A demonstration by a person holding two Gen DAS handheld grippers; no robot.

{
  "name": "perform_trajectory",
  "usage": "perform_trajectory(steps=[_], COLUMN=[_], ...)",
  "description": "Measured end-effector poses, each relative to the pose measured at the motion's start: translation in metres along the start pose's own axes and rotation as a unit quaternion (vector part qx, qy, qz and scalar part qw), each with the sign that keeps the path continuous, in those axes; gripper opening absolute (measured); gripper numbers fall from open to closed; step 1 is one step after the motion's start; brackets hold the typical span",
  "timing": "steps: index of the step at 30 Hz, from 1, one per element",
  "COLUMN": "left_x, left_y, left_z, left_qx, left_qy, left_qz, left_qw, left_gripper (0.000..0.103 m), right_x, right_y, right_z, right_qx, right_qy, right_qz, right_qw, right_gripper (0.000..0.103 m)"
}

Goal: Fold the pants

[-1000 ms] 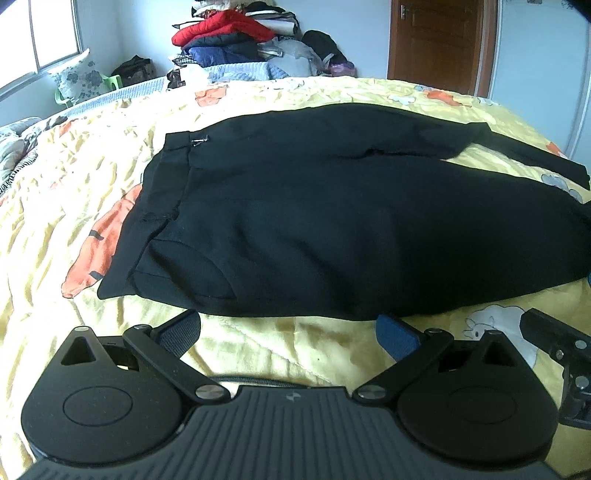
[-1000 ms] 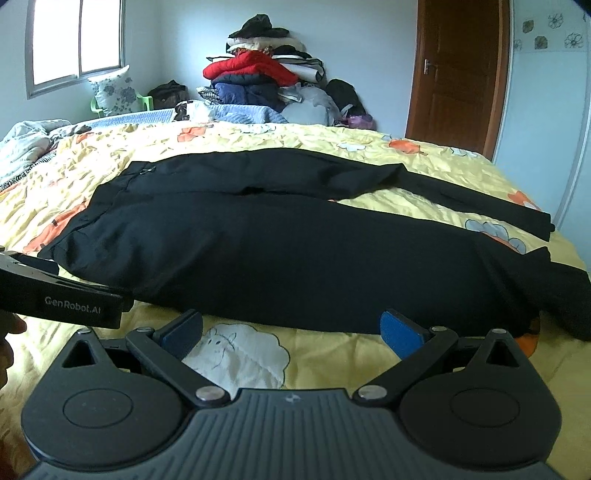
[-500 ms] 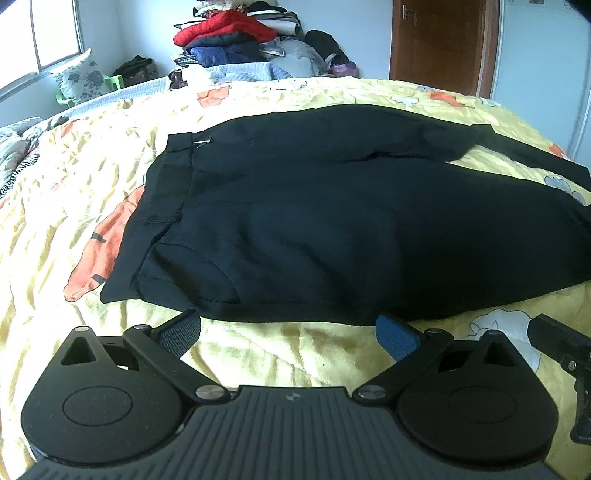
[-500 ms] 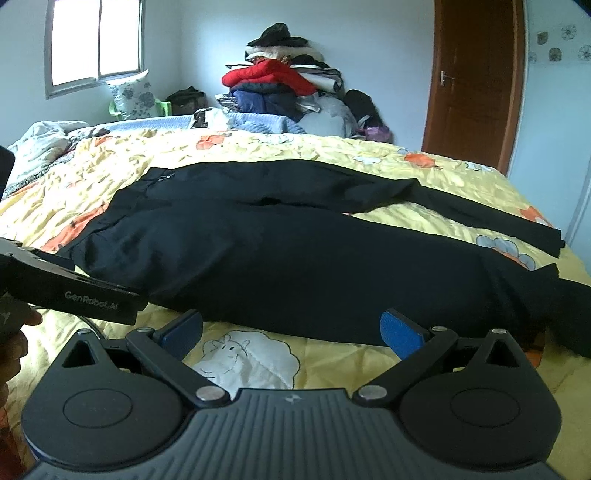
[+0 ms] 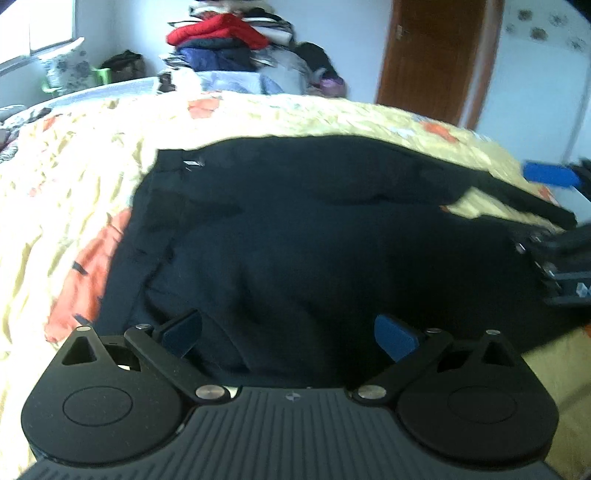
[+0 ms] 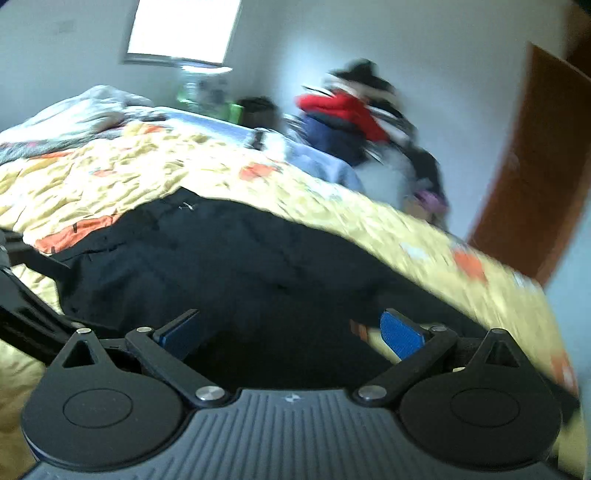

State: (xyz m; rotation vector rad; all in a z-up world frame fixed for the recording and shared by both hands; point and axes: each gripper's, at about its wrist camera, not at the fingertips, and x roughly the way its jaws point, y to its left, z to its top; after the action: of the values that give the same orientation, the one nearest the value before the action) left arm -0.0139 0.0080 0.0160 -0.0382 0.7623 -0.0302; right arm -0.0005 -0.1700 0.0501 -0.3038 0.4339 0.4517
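Spread across a bed (image 5: pixel 74 177) under a yellow quilt with orange patches: black pants (image 5: pixel 314 240), lying flat, waistband toward the window end, legs running off toward the door side. Beyond the pants, at the far edge of the bed, a heap of clothes (image 5: pixel 221 40) topped by a red jacket, blurred in both views; right of that heap, a brown wooden door (image 5: pixel 436 55); left of the heap, a window (image 6: pixel 181 29) in the pale wall, with a green stool and a flowered pillow below it, too smeared to detail. Over the near edge of the pants, just inside the waistband corner: left gripper (image 5: pixel 290 338), jaws wide apart, dark fabric filling the gap between the blue pads (image 5: pixel 397 338), contact with the cloth impossible to judge. Further along the pants toward the legs: right gripper (image 6: pixel 291 332), tilted, jaws likewise wide apart, holding nothing, left pad over black fabric and right pad over the pants' near edge where an orange patch of quilt shows. Right gripper also visible in the left wrist view at the far right edge of the pants (image 5: pixel 554 229), one blue pad raised above the fabric; black frame of the left gripper visible at the left edge of the right wrist view (image 6: pixel 26 306). Small pale tag (image 5: pixel 192 163) at the far corner of the waistband.
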Motion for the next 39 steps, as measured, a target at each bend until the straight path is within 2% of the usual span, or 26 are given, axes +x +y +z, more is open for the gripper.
perform_trajectory(steps=[3, 6, 9, 12, 16, 20, 21, 23, 24, 26, 28, 31, 33, 36, 39], left_x=[0.007, 0.015, 0.021, 0.026, 0.043, 0.061, 0.065, 0.076, 0.081, 0.088, 0.092, 0.106, 0.119, 0.136, 0.154], left_y=[0.014, 0.030, 0.043, 0.057, 0.071, 0.074, 0.075, 0.079, 0.081, 0.087, 0.094, 0.108, 0.122, 0.142, 0.150], left_z=[0.015, 0.028, 0.042, 0.058, 0.076, 0.089, 0.092, 0.099, 0.102, 0.109, 0.117, 0.132, 0.141, 0.155, 0.167], left_qx=[-0.023, -0.050, -0.077, -0.107, -0.135, -0.127, -0.125, -0.126, -0.129, -0.140, -0.161, -0.201, -0.244, -0.302, -0.325], left_qy=[-0.002, -0.007, -0.021, -0.029, -0.005, 0.002, 0.004, 0.014, 0.017, 0.019, 0.009, 0.016, 0.032, 0.040, 0.042], left_qz=[0.003, 0.016, 0.035, 0.037, 0.009, 0.023, 0.022, 0.021, 0.021, 0.025, 0.024, 0.005, -0.019, -0.049, -0.059], left_qw=[0.9997, 0.9986, 0.9962, 0.9932, 0.9908, 0.9916, 0.9919, 0.9917, 0.9913, 0.9896, 0.9866, 0.9794, 0.9691, 0.9512, 0.9430], left_gripper=[0.101, 0.100, 0.099, 0.099, 0.100, 0.100, 0.101, 0.101, 0.101, 0.100, 0.101, 0.101, 0.101, 0.101, 0.101], right_x=[0.038, 0.084, 0.133, 0.185, 0.244, 0.292, 0.301, 0.313, 0.313, 0.308, 0.292, 0.250, 0.213, 0.165, 0.135], right_y=[-0.020, -0.047, -0.068, -0.084, -0.102, -0.114, -0.114, -0.117, -0.119, -0.114, -0.109, -0.091, -0.074, -0.051, -0.036], right_z=[0.017, 0.037, 0.060, 0.074, 0.080, 0.078, 0.076, 0.073, 0.073, 0.077, 0.076, 0.072, 0.064, 0.049, 0.036], right_qx=[-0.030, -0.020, -0.021, -0.041, -0.044, -0.023, -0.027, -0.026, -0.013, -0.028, -0.062, -0.128, -0.178, -0.235, -0.264], right_qy=[-0.032, -0.019, 0.004, 0.060, 0.102, 0.140, 0.144, 0.158, 0.157, 0.148, 0.133, 0.081, 0.051, 0.031, 0.026], right_qz=[0.044, 0.087, 0.109, 0.102, 0.118, 0.158, 0.162, 0.183, 0.201, 0.200, 0.178, 0.167, 0.160, 0.155, 0.153], right_qw=[0.998, 0.996, 0.994, 0.992, 0.987, 0.977, 0.976, 0.970, 0.967, 0.968, 0.973, 0.974, 0.970, 0.959, 0.952], right_gripper=[0.103, 0.103, 0.103, 0.103, 0.103, 0.101, 0.097, 0.063, 0.054, 0.016, 0.003, 0.003, 0.003, 0.003, 0.003])
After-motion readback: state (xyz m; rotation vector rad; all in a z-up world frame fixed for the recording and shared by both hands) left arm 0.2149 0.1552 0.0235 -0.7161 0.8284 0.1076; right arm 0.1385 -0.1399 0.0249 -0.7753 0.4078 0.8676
